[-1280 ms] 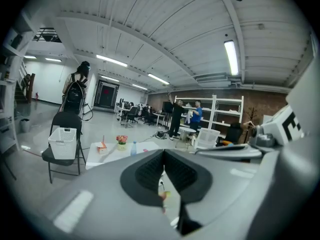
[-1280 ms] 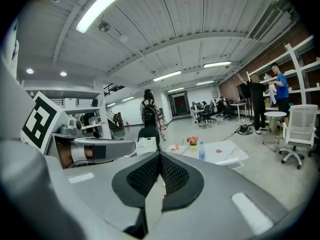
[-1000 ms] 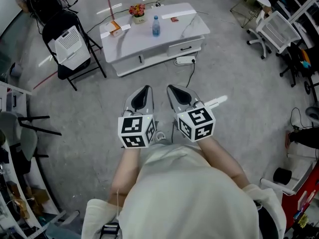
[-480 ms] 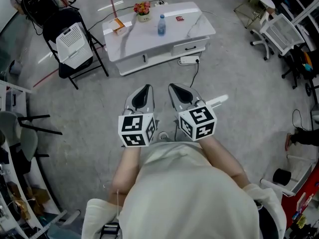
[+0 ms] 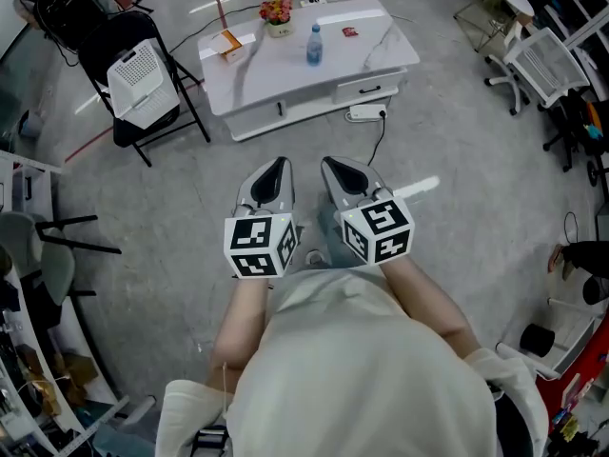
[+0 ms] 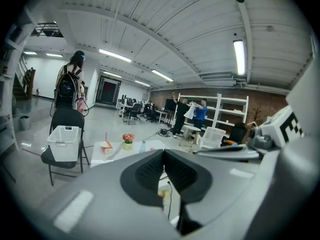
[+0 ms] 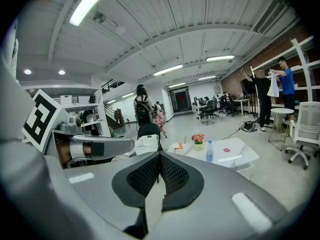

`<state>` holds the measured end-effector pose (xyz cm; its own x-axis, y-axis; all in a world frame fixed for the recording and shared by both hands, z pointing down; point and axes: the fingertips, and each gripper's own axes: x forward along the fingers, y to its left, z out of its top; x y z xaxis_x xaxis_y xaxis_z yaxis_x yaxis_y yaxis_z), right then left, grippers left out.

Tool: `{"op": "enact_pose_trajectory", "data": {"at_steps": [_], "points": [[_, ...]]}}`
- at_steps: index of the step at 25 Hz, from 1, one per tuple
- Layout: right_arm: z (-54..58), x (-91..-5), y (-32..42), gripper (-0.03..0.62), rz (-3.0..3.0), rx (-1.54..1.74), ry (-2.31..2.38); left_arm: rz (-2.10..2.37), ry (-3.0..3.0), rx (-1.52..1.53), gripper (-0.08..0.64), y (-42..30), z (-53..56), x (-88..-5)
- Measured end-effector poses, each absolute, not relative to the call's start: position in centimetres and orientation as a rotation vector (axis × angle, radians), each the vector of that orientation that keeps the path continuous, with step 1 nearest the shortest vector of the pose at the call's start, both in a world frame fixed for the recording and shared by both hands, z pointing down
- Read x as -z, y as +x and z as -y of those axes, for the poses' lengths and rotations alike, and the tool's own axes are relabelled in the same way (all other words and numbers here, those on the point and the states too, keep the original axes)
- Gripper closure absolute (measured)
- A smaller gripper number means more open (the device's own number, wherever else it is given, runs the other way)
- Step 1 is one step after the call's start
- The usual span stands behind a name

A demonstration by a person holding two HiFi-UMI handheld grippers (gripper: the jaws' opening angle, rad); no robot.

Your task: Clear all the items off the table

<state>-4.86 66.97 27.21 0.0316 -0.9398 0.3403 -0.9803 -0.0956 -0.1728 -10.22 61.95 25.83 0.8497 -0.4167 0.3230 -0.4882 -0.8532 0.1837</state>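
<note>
A low white table (image 5: 373, 57) stands on the grey floor ahead of me. On it are a pot of flowers (image 5: 276, 12), a water bottle (image 5: 313, 46), an orange box (image 5: 226, 44) and a small red item (image 5: 349, 31). Both grippers hang side by side over the floor, well short of the table. My left gripper (image 5: 280, 167) is shut and empty, and so is my right gripper (image 5: 326, 165). In the left gripper view the left gripper (image 6: 163, 152) points toward the flowers (image 6: 128, 138). The right gripper (image 7: 159, 154) has the bottle (image 7: 210, 151) to its right.
A black folding chair with a white basket (image 5: 143, 74) stands left of the table. A power strip (image 5: 365, 113) and cable lie on the floor in front of it. White chairs (image 5: 547, 60) are at the right. People stand far off by shelves (image 6: 192, 115).
The table and chair have shifted slightly right and nearer in the head view as I walk forward. Both grippers keep their place before me, still shut.
</note>
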Motion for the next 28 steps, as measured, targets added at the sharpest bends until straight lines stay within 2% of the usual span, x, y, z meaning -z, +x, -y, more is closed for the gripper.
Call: {"op": "enact_pose_trajectory", "data": {"at_steps": [7, 28], "points": [[-63.0, -28.0, -2.5, 0.597, 2.075, -0.568, 2.124, 0.744, 2.737, -0.405, 0.549, -8.3, -58.3, -27.0], [-49.7, -26.4, 9.8, 0.597, 2.156, -0.532, 2.010, 0.850, 2.696, -0.394, 0.549, 3.5, -45.7, -26.0]]}}
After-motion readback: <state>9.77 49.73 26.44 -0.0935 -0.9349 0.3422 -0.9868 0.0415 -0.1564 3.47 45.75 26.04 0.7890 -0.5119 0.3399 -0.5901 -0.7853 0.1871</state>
